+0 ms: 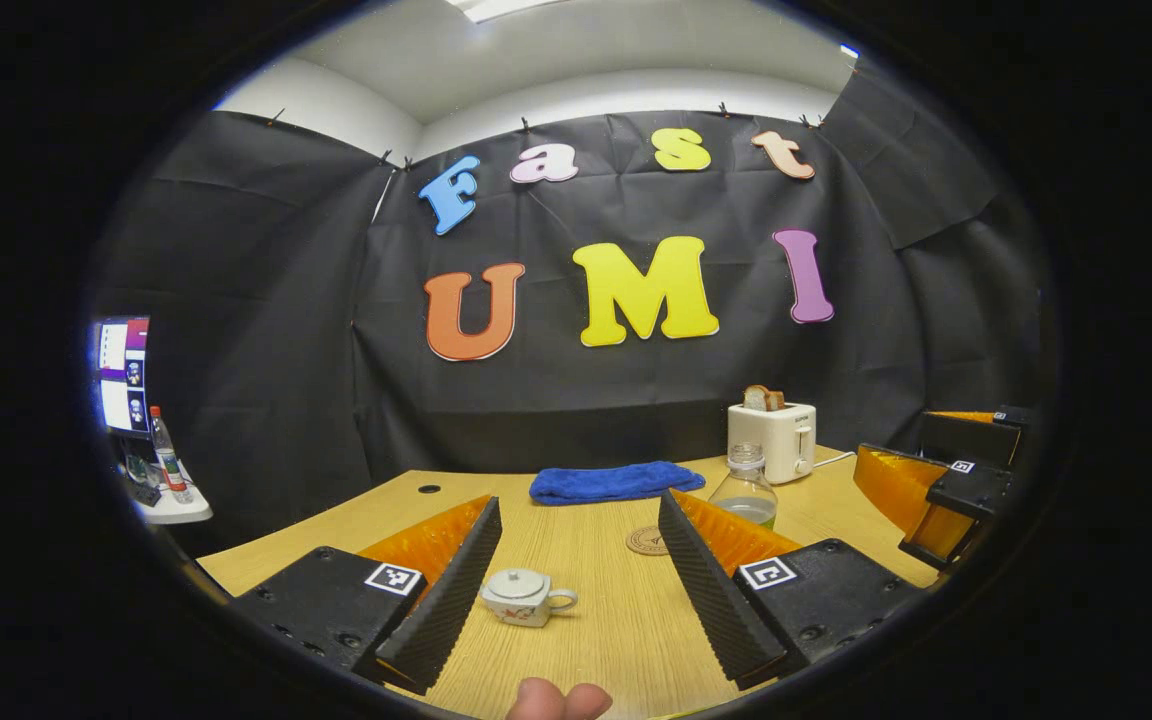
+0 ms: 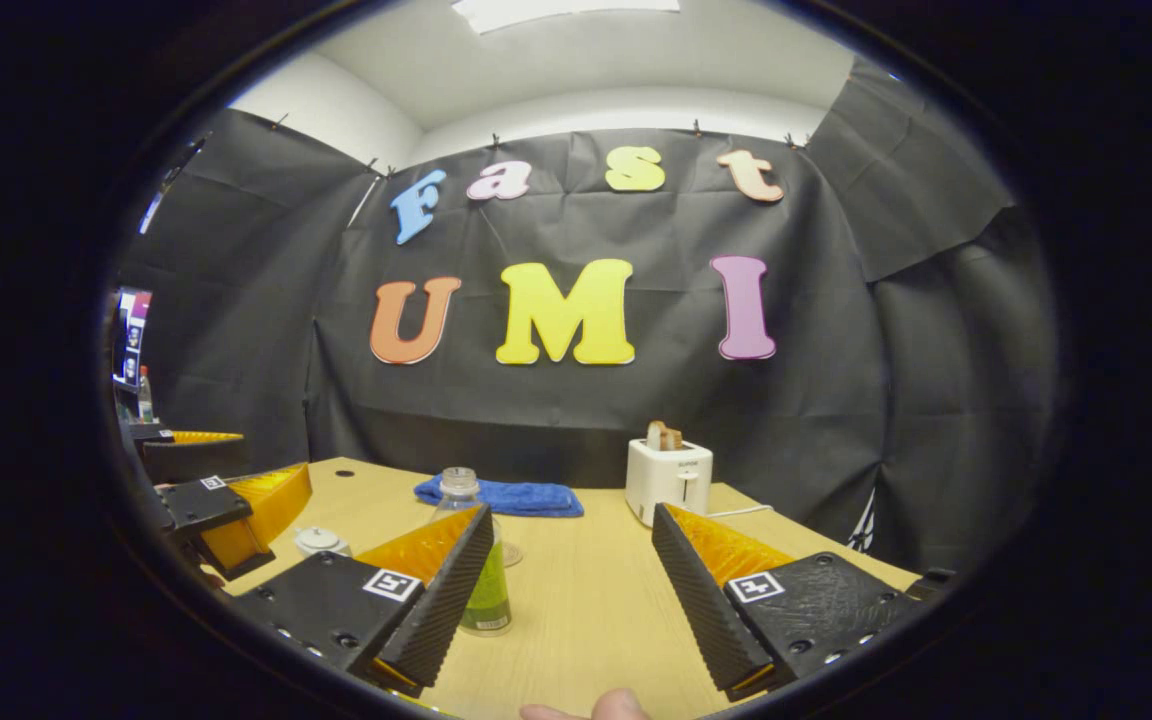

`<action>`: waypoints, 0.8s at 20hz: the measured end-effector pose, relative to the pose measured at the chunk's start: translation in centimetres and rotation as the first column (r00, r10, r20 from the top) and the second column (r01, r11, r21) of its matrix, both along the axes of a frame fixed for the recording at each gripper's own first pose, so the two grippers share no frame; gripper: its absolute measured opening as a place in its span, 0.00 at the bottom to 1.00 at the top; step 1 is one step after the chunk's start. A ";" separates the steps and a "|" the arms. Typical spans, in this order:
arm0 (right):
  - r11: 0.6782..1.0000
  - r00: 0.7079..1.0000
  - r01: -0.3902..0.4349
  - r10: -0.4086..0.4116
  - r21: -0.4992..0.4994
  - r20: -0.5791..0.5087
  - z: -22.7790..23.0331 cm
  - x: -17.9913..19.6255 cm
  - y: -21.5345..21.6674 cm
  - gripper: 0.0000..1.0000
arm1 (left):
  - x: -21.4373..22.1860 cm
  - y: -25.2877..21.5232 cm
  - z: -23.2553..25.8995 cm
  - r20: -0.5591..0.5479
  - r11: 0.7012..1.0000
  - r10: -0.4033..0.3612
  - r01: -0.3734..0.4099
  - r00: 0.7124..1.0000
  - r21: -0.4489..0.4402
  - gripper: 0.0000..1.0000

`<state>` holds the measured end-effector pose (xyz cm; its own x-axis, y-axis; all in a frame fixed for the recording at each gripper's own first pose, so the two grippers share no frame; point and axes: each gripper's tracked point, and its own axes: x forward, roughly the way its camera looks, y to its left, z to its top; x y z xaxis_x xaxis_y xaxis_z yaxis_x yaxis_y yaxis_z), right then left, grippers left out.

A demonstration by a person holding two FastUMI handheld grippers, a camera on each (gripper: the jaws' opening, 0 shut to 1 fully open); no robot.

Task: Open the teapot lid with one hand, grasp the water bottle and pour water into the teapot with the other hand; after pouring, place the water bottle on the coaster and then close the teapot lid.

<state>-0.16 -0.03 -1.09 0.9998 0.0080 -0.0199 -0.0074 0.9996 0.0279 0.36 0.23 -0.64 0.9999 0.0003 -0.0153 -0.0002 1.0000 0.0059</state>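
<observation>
Starting with both jaws wide, we should lower the left gripper (image 1: 576, 590) squarely over the teapot (image 1: 526, 597) lid knob near the tabletop's front edge; the water bottle (image 2: 476, 560) waits beside the right gripper (image 2: 571, 600).

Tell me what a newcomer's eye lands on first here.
First, the small white ceramic teapot with its lid on, sitting on the pale wooden table between the open left gripper fingers. Then the clear plastic water bottle by the right gripper, and the white toaster behind.
</observation>
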 end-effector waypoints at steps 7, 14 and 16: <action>1.000 1.000 -0.008 0.008 -0.012 -0.010 -1.4 0.4 -0.6 0.95 | -0.5 1.3 -2.8 -0.054 0.999 -0.003 0.001 0.999 -0.037 0.99; 0.998 0.997 -0.057 0.056 -0.019 -0.060 -4.6 1.2 -0.3 0.96 | 1.9 5.2 -7.8 -0.145 0.998 0.057 -0.061 0.988 -0.024 0.99; 0.999 0.997 -0.041 0.040 -0.027 -0.066 -4.7 1.4 -1.1 0.95 | 3.1 5.1 -8.9 -0.166 0.998 0.044 -0.052 0.985 -0.043 0.99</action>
